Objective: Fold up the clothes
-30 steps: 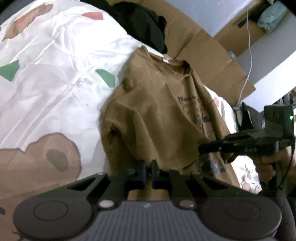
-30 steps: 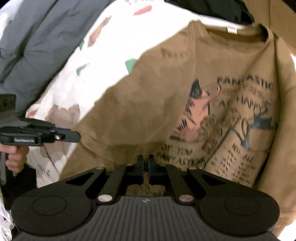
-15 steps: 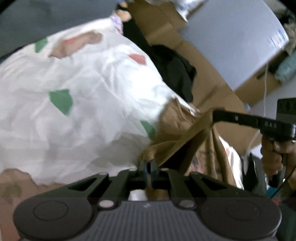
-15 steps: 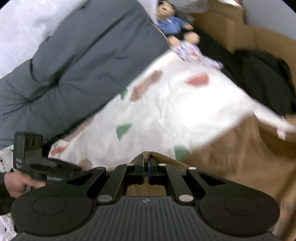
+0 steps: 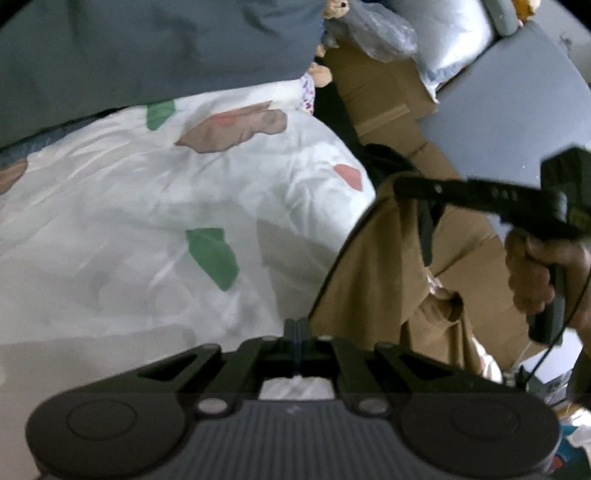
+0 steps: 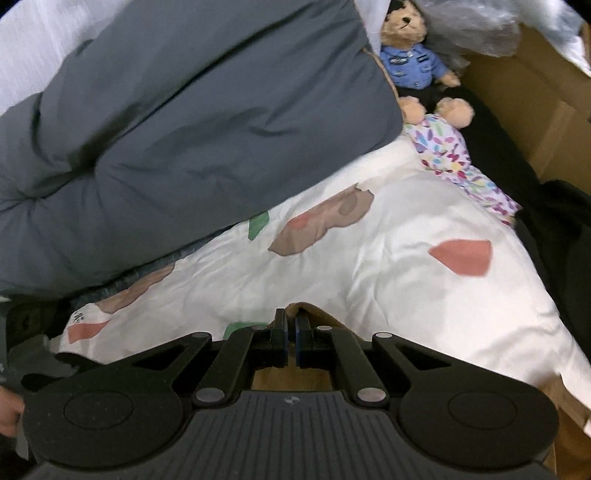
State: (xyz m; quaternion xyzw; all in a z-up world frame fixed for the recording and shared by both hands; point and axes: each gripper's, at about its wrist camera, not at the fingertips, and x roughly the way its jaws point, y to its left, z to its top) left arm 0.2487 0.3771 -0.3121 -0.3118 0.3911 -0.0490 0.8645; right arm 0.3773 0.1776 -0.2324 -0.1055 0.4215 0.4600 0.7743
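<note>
Brown T-shirt: soft matte knit, lifted off the bed and hanging in a slack drape between both tools, off the right edge of the quilt. Its edge runs as a taut dark curve from the left hand-held gripper up to the right hand-held gripper; below the right tool the cloth falls in loose vertical folds, bunched lower down.

Left hand-held gripper: fingers pressed together, clamped on the shirt's edge at the fingertips. Right hand-held gripper: fingers together with a thin brown fold pinched between the pads, more brown cloth visible under the finger linkage. In the left wrist view a hand grips the right tool's black handle, with a thin cable trailing down from it.

Bed: white quilt, creased and slightly glossy, printed with irregular green, coral and brown-taupe patches. Grey duvet, puffy and matte with deep soft creases, lies heaped over the far side. Teddy bear, tan plush in a blue uniform shirt, sits at the far corner, just above a small white cloth with multicolour speckles. Flat brown cardboard stands to the right of the bed, with crinkled clear plastic above it. Black fabric lies along the quilt's right edge.
</note>
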